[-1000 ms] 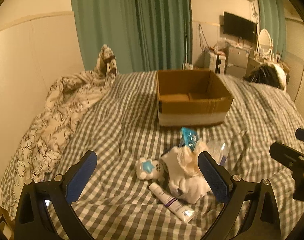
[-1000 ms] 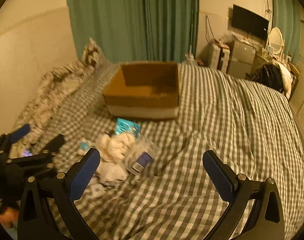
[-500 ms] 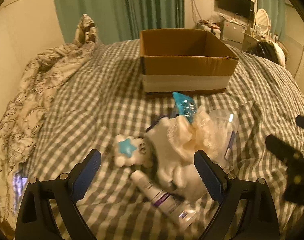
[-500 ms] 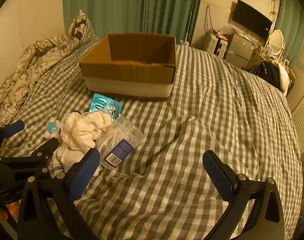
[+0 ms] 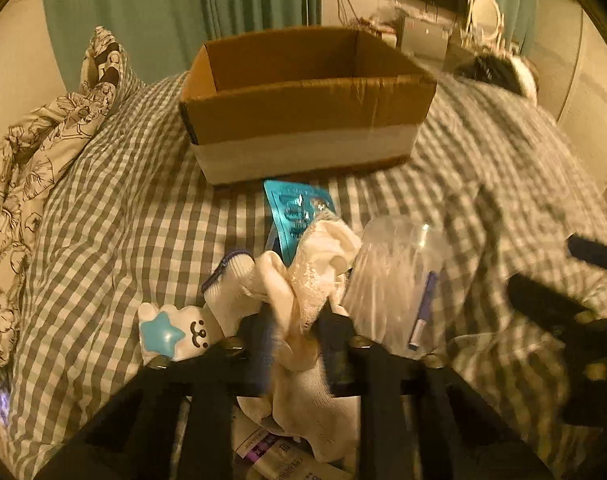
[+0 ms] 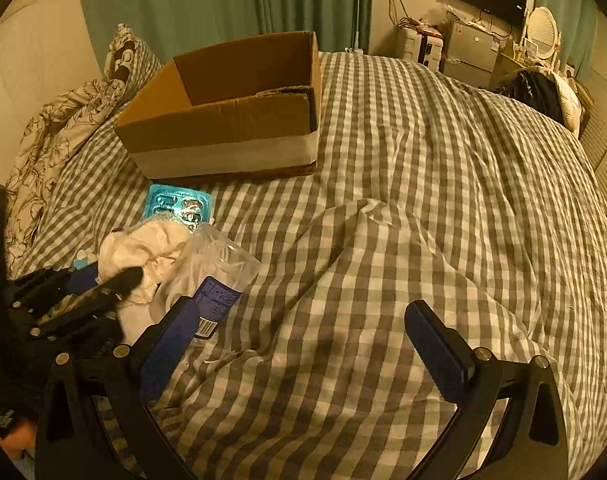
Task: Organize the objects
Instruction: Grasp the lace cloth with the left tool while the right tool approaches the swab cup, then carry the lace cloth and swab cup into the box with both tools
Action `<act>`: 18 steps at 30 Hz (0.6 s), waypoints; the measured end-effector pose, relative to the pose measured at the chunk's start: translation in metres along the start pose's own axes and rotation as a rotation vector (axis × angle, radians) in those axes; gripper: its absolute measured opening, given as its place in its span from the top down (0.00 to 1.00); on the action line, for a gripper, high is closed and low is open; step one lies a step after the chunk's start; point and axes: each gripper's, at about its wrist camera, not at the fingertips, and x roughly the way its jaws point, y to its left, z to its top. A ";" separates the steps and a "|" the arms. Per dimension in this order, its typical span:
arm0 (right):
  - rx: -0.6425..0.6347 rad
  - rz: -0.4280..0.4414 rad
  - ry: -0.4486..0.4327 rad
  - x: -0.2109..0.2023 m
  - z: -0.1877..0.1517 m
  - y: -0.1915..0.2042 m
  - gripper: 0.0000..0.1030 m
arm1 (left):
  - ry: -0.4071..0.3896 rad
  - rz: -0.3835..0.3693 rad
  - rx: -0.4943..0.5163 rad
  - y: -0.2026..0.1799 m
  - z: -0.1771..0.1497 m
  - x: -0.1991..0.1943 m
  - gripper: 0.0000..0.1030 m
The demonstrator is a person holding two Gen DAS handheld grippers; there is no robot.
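On the checked bedspread lies a bundle of white socks and cloth (image 5: 303, 276). My left gripper (image 5: 297, 320) is closing on it, and the fabric is pinched between the pads. A teal blister pack (image 5: 299, 208) lies behind the bundle. To its right is a clear bag of cotton swabs (image 5: 395, 280), and to its left a white toy with a blue star (image 5: 171, 332). A tube (image 5: 279, 460) lies under the gripper. Further back stands the open cardboard box (image 5: 303, 120). My right gripper (image 6: 299, 320) is open over bare bedspread, its left finger beside the clear bag (image 6: 211, 268).
A crumpled floral duvet (image 5: 31, 152) and a pillow lie along the left wall. Green curtains hang behind the box (image 6: 223, 120). A dark bag (image 6: 539, 88), a TV and shelves are at the far right. A fold of the bedspread (image 6: 363, 216) rises mid-bed.
Both grippers have dropped closer to the pile. The left jaws have gone from wide open to closed on the white cloth bundle. The right jaws stay open.
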 end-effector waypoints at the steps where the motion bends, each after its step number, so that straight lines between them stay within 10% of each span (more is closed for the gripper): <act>1: -0.007 0.004 0.001 0.001 0.000 0.002 0.00 | -0.022 0.005 -0.009 0.004 0.001 -0.007 0.84; 8: -0.038 0.060 0.023 0.017 0.005 0.032 0.00 | -0.112 0.077 -0.069 0.048 0.008 -0.038 0.84; 18: -0.011 0.072 0.182 0.079 0.009 0.066 0.01 | -0.037 0.049 -0.144 0.075 -0.008 -0.017 0.84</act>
